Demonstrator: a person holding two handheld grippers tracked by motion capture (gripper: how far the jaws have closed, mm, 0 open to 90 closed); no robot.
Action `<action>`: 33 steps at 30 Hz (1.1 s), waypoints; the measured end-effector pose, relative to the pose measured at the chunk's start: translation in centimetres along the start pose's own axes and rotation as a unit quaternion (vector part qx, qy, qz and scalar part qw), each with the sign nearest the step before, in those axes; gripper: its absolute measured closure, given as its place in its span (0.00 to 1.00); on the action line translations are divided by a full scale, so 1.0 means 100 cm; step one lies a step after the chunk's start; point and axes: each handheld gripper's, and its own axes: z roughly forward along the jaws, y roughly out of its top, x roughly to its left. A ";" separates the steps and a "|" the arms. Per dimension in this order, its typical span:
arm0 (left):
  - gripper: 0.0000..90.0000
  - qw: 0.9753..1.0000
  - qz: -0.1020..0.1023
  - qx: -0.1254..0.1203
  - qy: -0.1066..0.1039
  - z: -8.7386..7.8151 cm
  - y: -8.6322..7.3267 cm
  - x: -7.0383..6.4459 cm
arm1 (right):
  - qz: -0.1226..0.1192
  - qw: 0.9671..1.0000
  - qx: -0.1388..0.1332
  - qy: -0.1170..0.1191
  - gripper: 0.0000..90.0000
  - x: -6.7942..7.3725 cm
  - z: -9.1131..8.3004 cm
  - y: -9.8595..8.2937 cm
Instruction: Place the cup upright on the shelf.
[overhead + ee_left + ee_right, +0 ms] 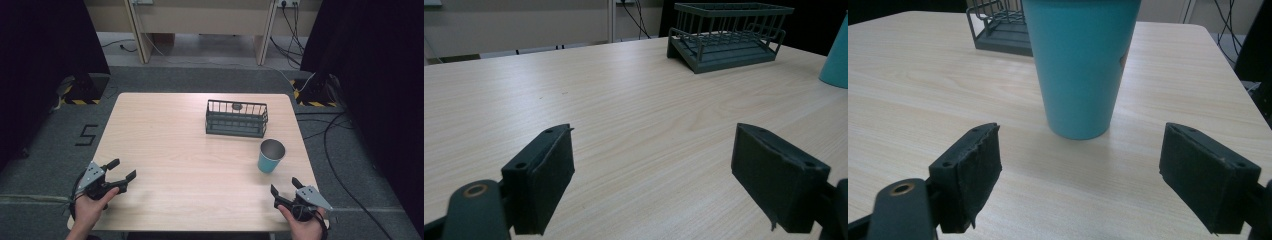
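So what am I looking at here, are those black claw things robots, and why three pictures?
No robot: a person holds a hand tool in each hand. The left gripper and right gripper each have two black fingers, spread open here and holding nothing. The wide picture is from a camera above the table. The other two come from small cameras riding on each gripper, looking out between its fingers. On the table stand a teal cup, upright and just ahead of the right gripper, and behind it a dark wire rack.
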 end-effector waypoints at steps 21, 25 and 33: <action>0.18 1.000 0.004 0.000 -0.004 0.000 0.001 -0.001 | 0.004 1.000 0.003 0.005 0.19 -0.002 0.006 0.001; 0.18 1.000 0.004 0.000 -0.004 0.000 0.001 -0.001 | 0.001 1.000 -0.002 0.003 0.19 -0.004 0.010 0.006; 0.18 1.000 0.004 0.001 0.000 0.000 0.001 -0.001 | -0.003 1.000 -0.002 0.009 0.19 -0.005 0.027 0.015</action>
